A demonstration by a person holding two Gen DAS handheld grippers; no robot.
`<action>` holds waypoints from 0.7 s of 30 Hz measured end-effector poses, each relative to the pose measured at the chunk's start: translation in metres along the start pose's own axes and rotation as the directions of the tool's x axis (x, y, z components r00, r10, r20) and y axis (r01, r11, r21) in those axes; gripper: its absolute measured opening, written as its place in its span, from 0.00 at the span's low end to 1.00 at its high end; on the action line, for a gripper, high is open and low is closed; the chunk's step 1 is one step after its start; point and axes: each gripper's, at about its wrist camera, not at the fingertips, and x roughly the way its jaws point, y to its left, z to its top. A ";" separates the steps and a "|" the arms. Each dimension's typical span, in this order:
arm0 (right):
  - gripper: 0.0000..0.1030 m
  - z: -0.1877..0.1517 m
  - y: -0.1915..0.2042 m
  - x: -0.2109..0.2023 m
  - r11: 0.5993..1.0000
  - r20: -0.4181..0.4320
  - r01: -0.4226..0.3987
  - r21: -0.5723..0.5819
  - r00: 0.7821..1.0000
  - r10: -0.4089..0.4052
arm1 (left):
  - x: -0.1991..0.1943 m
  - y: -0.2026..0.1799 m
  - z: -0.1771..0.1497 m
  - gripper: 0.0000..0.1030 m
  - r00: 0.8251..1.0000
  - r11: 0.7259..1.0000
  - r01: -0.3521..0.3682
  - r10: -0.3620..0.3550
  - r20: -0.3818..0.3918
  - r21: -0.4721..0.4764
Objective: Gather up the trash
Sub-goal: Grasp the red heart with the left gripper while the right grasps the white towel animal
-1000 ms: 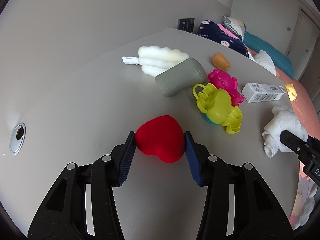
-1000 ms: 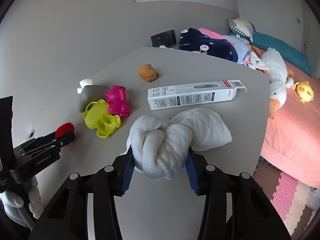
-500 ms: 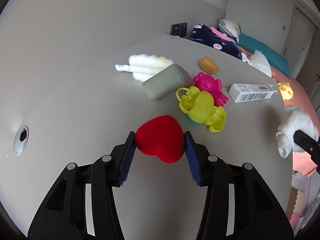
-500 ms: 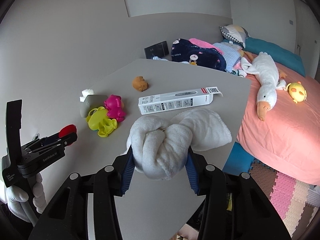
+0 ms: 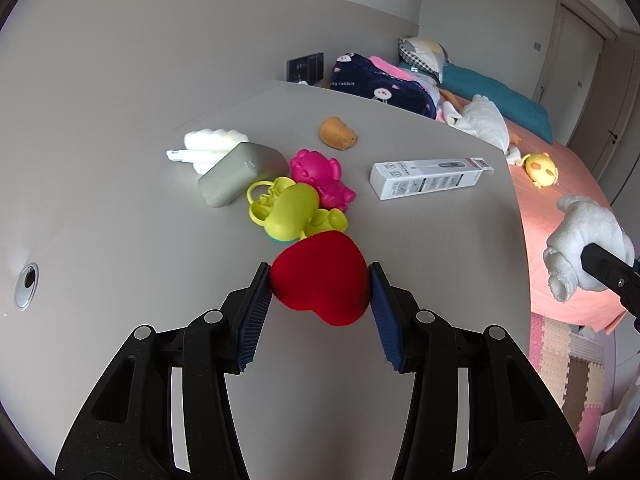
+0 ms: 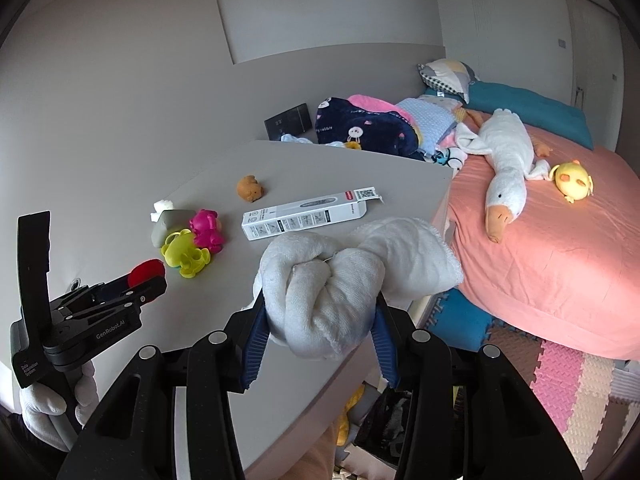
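The red heart (image 5: 320,282) is squeezed tight between the pads of the left tool (image 5: 320,292), up in the air over the counter (image 5: 120,220). The right tool (image 6: 320,320) pinches a knotted white towel (image 6: 332,280) near the counter's edge. Both are picked up, so carrying comes next (no bin shows yet). The white box (image 5: 430,176) and toys wait.

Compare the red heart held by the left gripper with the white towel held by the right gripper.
The red heart is a smooth, compact solid shape; the white towel is fluffy cloth rolled into a knot. The heart fits wholly between the left gripper pads; the towel bulges past the right gripper, one end flaring sideways. Both are clamped off the grey table.
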 end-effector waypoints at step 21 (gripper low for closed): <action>0.47 -0.012 -0.077 -0.045 0.993 0.035 0.063 0.104 0.997 -0.067 | -0.021 -0.118 -0.005 0.47 0.992 0.979 0.126 -0.126 -0.009 0.161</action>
